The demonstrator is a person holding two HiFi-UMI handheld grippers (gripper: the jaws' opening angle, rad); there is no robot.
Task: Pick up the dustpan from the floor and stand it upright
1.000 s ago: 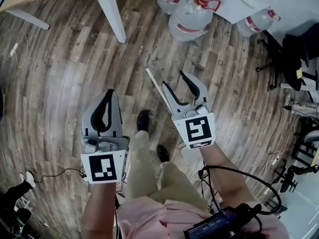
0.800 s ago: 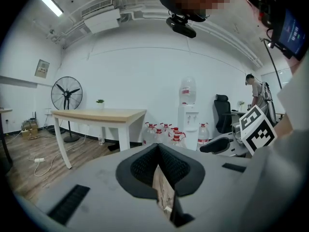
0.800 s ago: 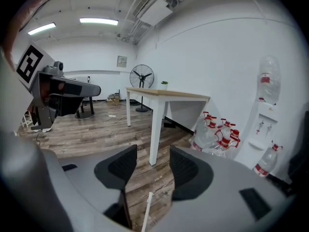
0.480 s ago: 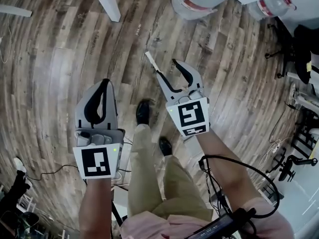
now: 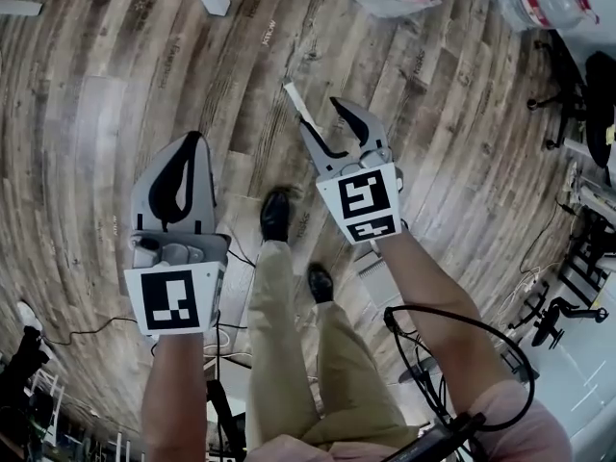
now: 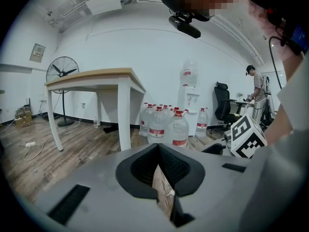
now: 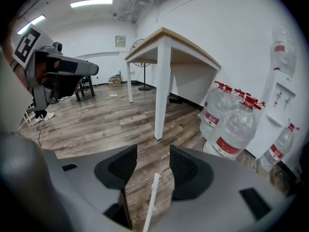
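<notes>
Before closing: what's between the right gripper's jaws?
A slim white rod in the gap of the open right gripper, shown in the right gripper view.

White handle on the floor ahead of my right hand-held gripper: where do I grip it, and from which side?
Grip the white handle on its straight shaft, coming down from above with the right hand-held gripper. It seems to lie flat on the floor, lined up between the open jaws, so they should close across its thin width without turning.

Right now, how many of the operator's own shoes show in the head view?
2, both dark. The front shoe is near the picture's centre. The rear shoe is behind it, toward the person's right. Neither looks hidden.
</notes>
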